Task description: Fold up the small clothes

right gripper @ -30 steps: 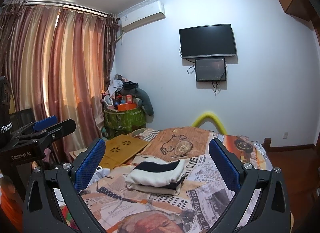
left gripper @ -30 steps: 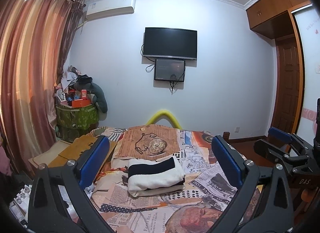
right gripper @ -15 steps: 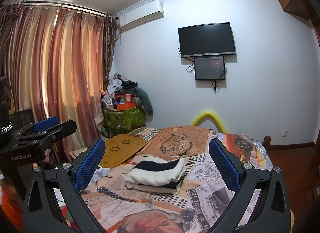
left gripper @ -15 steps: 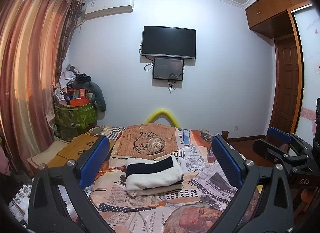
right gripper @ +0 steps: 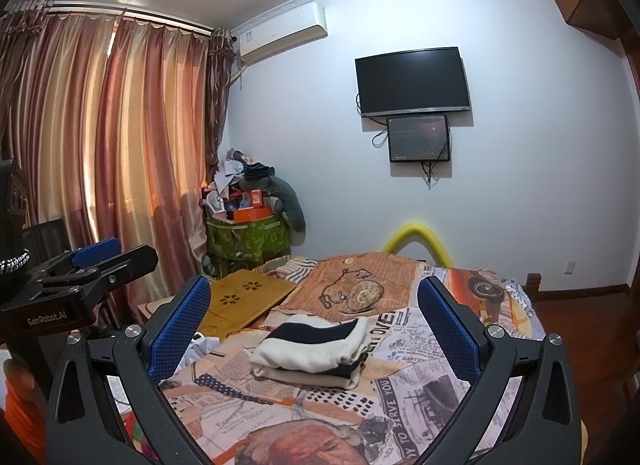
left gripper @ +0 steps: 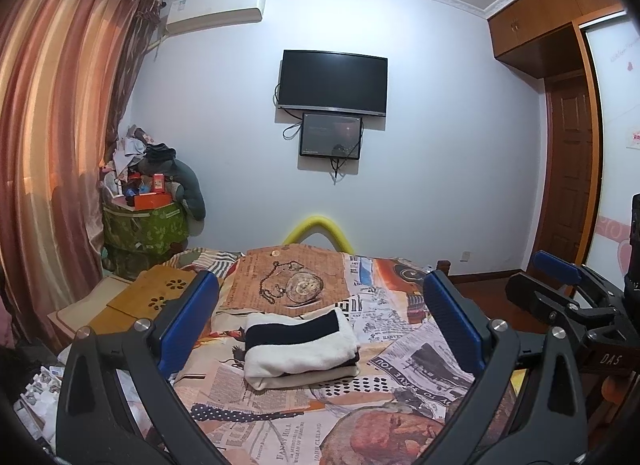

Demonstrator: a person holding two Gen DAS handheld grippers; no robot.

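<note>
One folded garment [left gripper: 300,345], two wall screens [left gripper: 333,82], one yellow hoop [left gripper: 318,225].

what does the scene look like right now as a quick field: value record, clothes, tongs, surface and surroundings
garment: folded white and black clothes, a compact stack
garment location: on the bedspread, near its middle
left tongs: open, raised, holding nothing, apart from the stack
right tongs: open, raised, holding nothing, apart from the stack
surface: newspaper-print bedspread with a pocket watch picture
beside bed: wooden lap tray on the curtain side
far wall: dark tv with a smaller screen below it
corner: green storage bin piled with items
</note>
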